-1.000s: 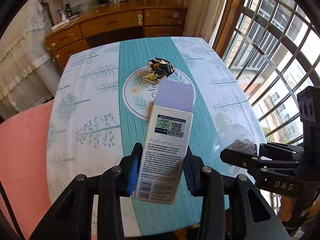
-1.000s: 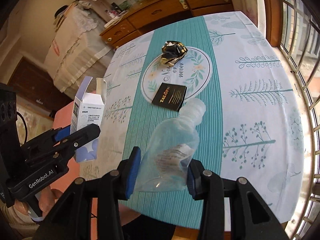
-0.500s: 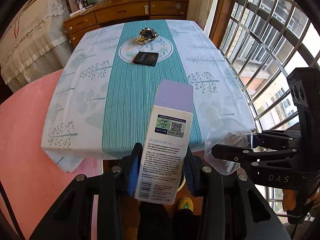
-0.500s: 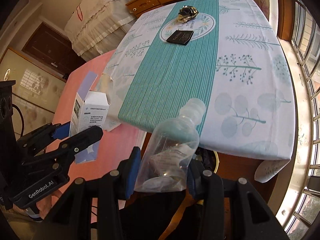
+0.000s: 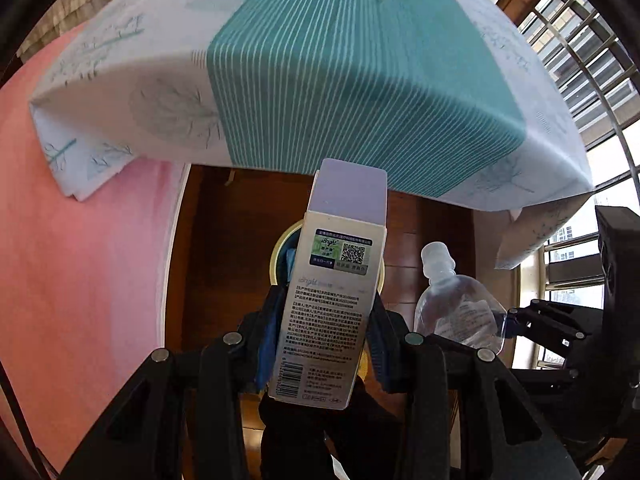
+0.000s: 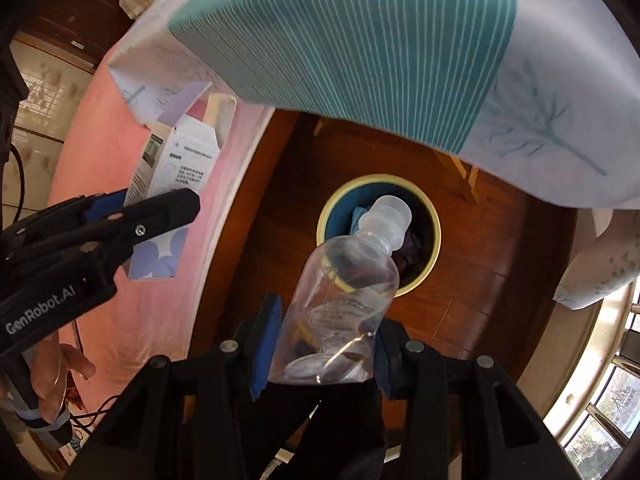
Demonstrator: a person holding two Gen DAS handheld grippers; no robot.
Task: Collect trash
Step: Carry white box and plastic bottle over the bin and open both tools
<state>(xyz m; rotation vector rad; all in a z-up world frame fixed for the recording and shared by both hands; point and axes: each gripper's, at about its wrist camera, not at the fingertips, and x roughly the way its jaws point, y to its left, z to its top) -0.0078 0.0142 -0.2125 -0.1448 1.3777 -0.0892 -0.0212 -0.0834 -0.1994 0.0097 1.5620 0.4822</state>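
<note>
Right tool clamped on bottle, neck toward 1 o'clock over bin. Left tool clamped on box, bin at 12 o'clock behind it.

Carton hides most of the bin; tablecloth blurred.
</note>
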